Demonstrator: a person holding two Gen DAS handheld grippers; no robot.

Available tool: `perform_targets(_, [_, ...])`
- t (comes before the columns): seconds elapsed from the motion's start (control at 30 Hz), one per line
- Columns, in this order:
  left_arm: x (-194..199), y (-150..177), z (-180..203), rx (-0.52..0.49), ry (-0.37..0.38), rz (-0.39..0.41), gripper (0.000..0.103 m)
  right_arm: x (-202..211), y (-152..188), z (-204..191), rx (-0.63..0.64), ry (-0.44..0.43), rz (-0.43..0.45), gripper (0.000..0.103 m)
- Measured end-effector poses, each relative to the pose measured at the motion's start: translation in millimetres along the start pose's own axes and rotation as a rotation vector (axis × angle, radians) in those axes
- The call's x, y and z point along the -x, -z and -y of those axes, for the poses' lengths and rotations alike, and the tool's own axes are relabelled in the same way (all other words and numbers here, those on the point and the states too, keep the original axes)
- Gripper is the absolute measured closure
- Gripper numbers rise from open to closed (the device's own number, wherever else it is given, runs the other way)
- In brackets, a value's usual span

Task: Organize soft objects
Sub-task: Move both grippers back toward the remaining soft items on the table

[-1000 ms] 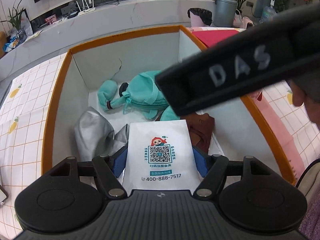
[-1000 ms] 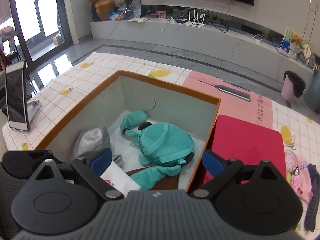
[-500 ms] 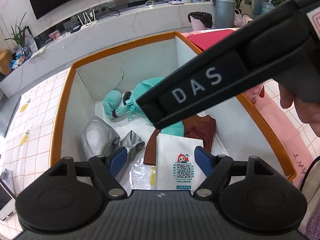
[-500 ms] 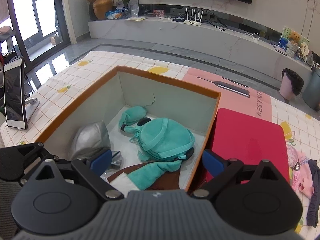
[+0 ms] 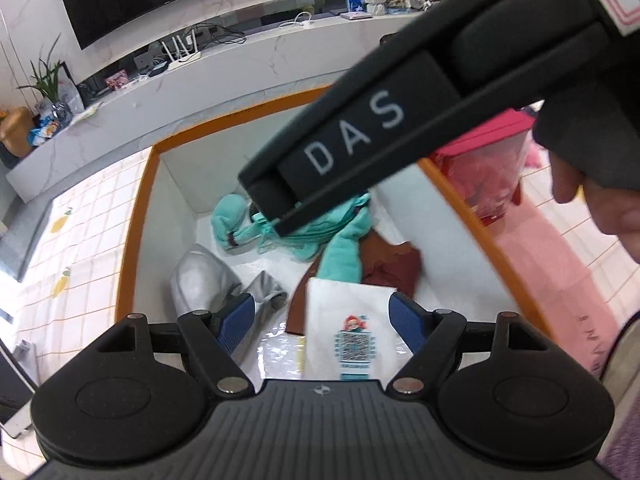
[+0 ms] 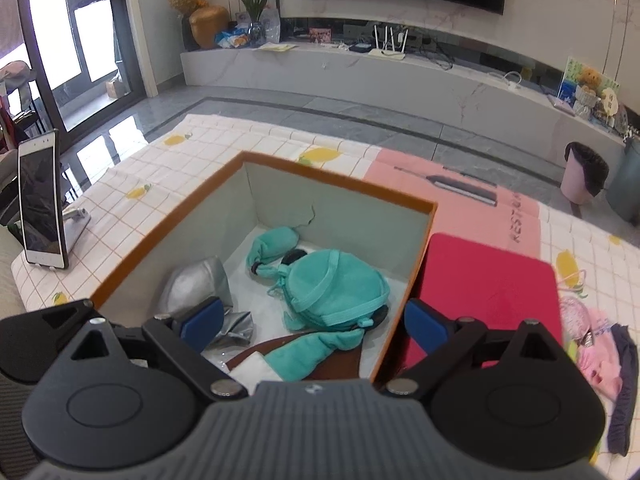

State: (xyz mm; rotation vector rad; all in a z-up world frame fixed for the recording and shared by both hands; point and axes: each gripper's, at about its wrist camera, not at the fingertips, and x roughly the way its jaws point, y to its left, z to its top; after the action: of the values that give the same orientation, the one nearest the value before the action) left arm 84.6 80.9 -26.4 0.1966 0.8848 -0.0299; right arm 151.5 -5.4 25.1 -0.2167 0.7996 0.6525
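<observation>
The left tool [image 5: 322, 316] hangs above the near end of the box [image 5: 136, 236], fingers spread apart and holding nothing. One second ago the white packet [image 5: 352, 328] sat clamped between those fingers; it now lies free on the box floor, just below the tool, overlapping the brown cloth [image 5: 396, 268]. The release is complete, and the left tool has since risen clear of the packet.

The right tool [image 6: 312, 322] is likewise spread apart and empty. It is positioned over the near right corner of the box [image 6: 320, 172], and its body crosses the left wrist view as a dark bar.

Contents now inside the box:
- teal plush bag [image 6: 332, 288], centre
- silver pouch [image 6: 196, 288], against the left wall
- brown cloth, under the bag
- white packet, near end

Judgement: one more item is stored. Soft items remain outside: pink clothing [image 6: 596, 344] and a dark garment [image 6: 624, 380] lie on the checked mat [image 6: 132, 184], to the right of the red board [image 6: 492, 280]. The next step is probably a reach by the right tool toward that pile, the nearer of the two tools.
</observation>
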Motion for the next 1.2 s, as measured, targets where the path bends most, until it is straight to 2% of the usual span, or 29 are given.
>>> perform_targets(0.13, [12, -3, 1, 0.017, 0.031, 0.020, 0.013, 11, -3, 4, -0.011, 0.007, 0.016, 0.008])
perform_targets(0.3, [21, -11, -1, 0.086, 0.000, 0.013, 0.013, 29, -8, 15, -0.036, 0.031, 0.038, 0.008])
perform_targets(0.4, [30, -18, 2, 0.084, -0.025, 0.035, 0.013, 46, -15, 26, -0.036, 0.055, 0.061, 0.008])
perform_targets(0.57, [40, -35, 10, 0.118, -0.060, 0.044, 0.013, 85, -22, 61, -0.055, 0.123, 0.125, 0.008])
perform_targets(0.7, [43, -55, 23, 0.132, -0.011, 0.031, 0.013, 107, -14, 107, -0.114, 0.211, 0.144, 0.008])
perform_targets(0.83, [41, -71, 48, 0.120, 0.014, 0.042, 0.013, 117, 3, 160, -0.200, 0.278, 0.133, 0.007])
perform_targets(0.93, [35, -80, 72, 0.121, 0.029, 0.055, 0.013, 110, 21, 203, -0.252, 0.306, 0.122, 0.006])
perform_targets(1.13, [28, -87, 120, 0.117, 0.079, 0.153, 0.013, 66, 88, 296, -0.444, 0.316, 0.051, 0.006])
perform_targets(1.2, [24, -87, 136, 0.094, 0.087, 0.180, 0.013, 43, 114, 322, -0.499, 0.319, -0.008, 0.009])
